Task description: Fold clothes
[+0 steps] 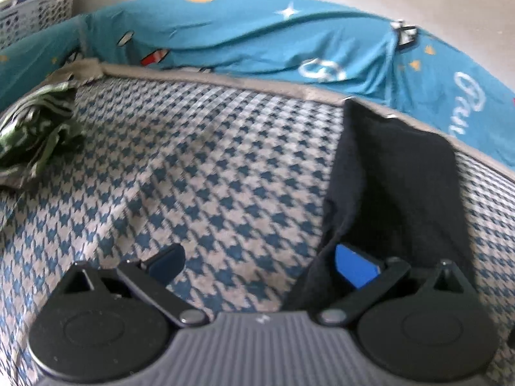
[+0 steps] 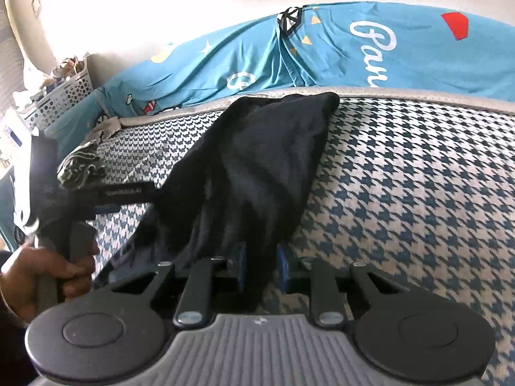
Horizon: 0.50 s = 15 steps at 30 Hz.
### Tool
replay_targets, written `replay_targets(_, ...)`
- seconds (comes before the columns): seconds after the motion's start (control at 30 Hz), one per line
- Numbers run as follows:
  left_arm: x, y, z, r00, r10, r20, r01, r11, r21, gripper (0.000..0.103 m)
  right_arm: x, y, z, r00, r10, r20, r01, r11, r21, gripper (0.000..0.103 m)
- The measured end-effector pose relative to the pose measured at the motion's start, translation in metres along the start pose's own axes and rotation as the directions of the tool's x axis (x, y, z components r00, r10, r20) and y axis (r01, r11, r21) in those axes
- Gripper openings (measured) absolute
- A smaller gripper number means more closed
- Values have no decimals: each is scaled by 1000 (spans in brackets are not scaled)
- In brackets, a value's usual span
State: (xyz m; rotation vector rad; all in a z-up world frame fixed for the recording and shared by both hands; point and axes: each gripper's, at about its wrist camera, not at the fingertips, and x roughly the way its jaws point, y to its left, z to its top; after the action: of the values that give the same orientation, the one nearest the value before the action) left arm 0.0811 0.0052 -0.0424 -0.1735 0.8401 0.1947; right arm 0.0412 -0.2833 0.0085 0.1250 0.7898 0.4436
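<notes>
A black garment (image 2: pixel 257 160) lies stretched across the houndstooth mattress cover (image 2: pixel 418 193), from its far edge down to my right gripper (image 2: pixel 261 267). That gripper is shut on the near end of the cloth, which fills the gap between the blue pads (image 2: pixel 284 265). In the left wrist view the black garment (image 1: pixel 392 177) drapes past the right-hand finger (image 1: pixel 354 267) of my left gripper (image 1: pixel 260 262), whose jaws stand wide open over the bare cover. From the right wrist view the left gripper (image 2: pixel 141 197) reaches the garment's left edge, with a hand (image 2: pixel 42 276) on its handle.
A crumpled green patterned garment (image 1: pixel 32 135) sits at the left of the mattress cover (image 1: pixel 193 177). Behind it a teal printed sheet (image 1: pixel 257 38) covers a raised part. A white perforated basket (image 1: pixel 35 13) stands at the far left by the wall.
</notes>
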Motion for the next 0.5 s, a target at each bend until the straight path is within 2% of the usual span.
replay_targets(0.1,15,3,1,998,51,-46,-51,999,-6,103,10,-5,8,1000,17,-7,-17,1000,20,22)
replay_targets(0.17,18,3,2,996,75,-49,-75,997,-1,103,18,-6,14,1000,14,-8,-14,1000,19,22)
replay_targets(0.4,22,-10,15,984,151,-94,-146,987,65,103,50,-9,25,998,29,-61,-29,1000,9,22)
replay_targets(0.5,22,-18,24,981,166,-98,-154,981,116,103,59,-14,29,997,-23,-77,24,1000,14,22)
